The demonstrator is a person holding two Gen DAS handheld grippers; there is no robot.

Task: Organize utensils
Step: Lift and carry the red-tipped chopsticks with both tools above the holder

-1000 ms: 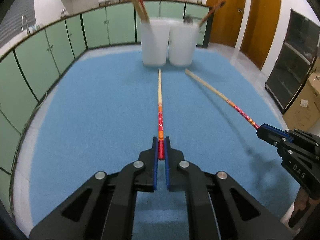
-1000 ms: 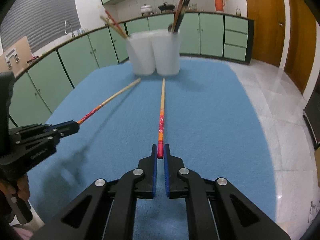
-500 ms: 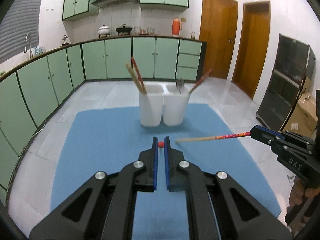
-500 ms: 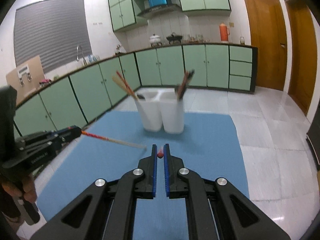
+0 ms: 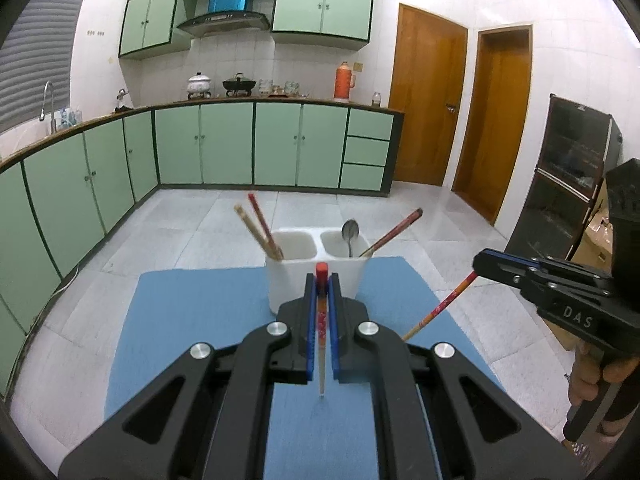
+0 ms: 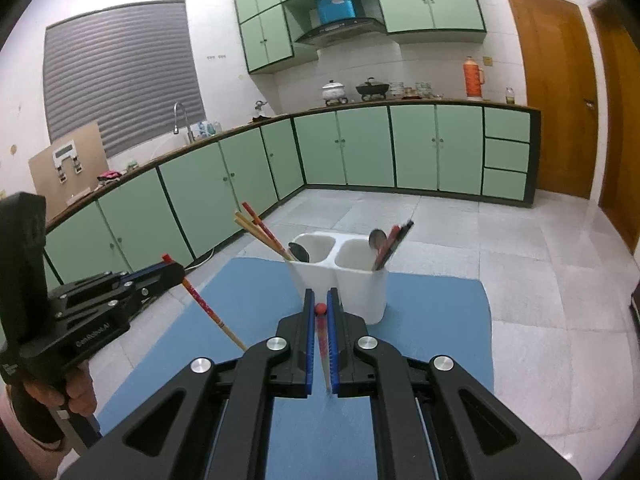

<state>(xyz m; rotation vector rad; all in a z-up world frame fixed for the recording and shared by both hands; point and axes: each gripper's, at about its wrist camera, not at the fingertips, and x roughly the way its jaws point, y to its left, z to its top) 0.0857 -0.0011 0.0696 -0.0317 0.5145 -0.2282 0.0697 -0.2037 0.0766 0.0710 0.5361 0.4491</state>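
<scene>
**Chopsticks clamped in both grippers, above mat**

Chopsticks: one in each gripper, both clear of the blue mat (image 5: 192, 320). Left gripper (image 5: 322, 280) has its jaws closed narrow on a chopstick (image 5: 321, 332), red end up, pale tip hanging down. Right gripper (image 6: 320, 304) is likewise clamped on its chopstick (image 6: 323, 344), red end at top.

Ahead on the mat stands a white twin holder (image 5: 296, 280). Its left cup holds chopsticks (image 5: 258, 228) leaning left; the right cup holds a spoon (image 5: 350, 234) and dark chopsticks (image 5: 394, 232) leaning right. The right wrist view also shows a dark spoon (image 6: 299, 252) in the left cup. Nothing lies between grippers and holder.

Surroundings: green cabinets (image 5: 224, 144), counter with pots and an orange flask (image 5: 345, 80), range hood (image 6: 340, 28), sink tap (image 6: 180, 116), two wooden doors (image 5: 428, 108), a dark cabinet (image 5: 568, 184).

Writing: "DAS" on the right gripper's side (image 5: 576, 322); lettering on the left gripper's side (image 6: 92, 334) is not legible.
</scene>
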